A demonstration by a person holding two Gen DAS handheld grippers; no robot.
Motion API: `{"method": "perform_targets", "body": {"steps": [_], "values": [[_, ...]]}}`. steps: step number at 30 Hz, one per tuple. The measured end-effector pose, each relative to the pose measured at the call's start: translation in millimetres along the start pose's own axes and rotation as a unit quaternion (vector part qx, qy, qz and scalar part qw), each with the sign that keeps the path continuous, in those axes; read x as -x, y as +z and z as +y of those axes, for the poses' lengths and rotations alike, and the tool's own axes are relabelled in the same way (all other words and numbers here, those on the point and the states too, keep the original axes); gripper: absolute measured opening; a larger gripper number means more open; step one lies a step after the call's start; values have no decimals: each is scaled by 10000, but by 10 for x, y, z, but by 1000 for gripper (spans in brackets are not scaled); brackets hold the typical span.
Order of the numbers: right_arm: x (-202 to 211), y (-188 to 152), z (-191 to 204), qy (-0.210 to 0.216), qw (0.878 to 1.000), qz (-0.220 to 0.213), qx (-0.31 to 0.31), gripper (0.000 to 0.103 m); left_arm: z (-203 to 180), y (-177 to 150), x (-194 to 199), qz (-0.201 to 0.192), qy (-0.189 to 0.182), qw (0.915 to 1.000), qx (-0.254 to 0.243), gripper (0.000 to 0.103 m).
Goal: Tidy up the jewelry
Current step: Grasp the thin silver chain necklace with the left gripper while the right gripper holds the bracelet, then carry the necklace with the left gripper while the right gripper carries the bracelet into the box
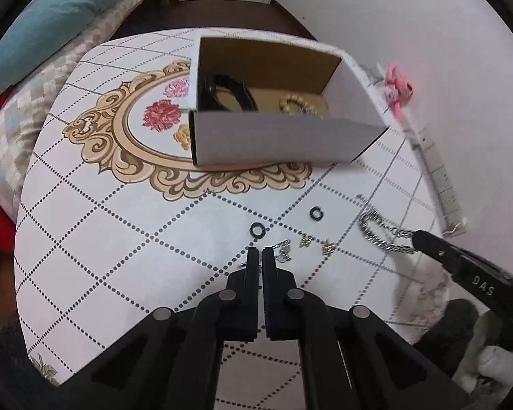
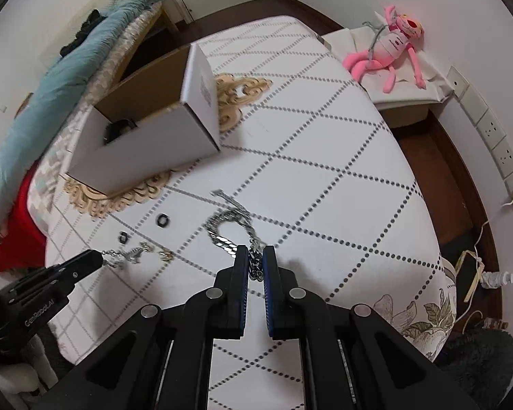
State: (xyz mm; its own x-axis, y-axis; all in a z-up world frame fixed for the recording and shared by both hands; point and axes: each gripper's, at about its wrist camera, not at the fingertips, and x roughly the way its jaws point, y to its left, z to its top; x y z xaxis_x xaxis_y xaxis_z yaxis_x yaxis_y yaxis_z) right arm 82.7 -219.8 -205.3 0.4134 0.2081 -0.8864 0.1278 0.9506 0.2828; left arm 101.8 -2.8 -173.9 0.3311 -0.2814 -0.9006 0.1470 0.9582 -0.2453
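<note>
Near the open white cardboard box (image 2: pixel 147 143), my right gripper (image 2: pixel 255 256) is pinching the chunky silver chain bracelet (image 2: pixel 227 229); my left gripper (image 1: pixel 260 256) is nearly closed beside a small silver charm (image 1: pixel 284 251), seemingly clasping its chain.

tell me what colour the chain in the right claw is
Silver; the chain bracelet shows best in the right wrist view.

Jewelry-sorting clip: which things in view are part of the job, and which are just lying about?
Part of the job:
- white cardboard box, black bangle and gold beaded bracelet inside
- silver chain bracelet pinched by right gripper
- small silver chain at left gripper
- two black rings
- two gold pieces

Just lying about:
- pink plush toy
- blue blanket
- wall sockets
</note>
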Motion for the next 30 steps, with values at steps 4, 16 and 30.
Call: {"method": "perform_targets", "body": {"steps": [4,16,30], "values": [[113,65,81,171,9998,-102,27,9,-27,83,155,-177,-75,9998,26,0],[166,91,84,250,9996,-140,-34,9,135,-124,-385,453,-12,9989,135,36],[-80,-25,-100,62,9996,145,-225,9,-283,-162,-486,58,832,9914,-1010,8]]}}
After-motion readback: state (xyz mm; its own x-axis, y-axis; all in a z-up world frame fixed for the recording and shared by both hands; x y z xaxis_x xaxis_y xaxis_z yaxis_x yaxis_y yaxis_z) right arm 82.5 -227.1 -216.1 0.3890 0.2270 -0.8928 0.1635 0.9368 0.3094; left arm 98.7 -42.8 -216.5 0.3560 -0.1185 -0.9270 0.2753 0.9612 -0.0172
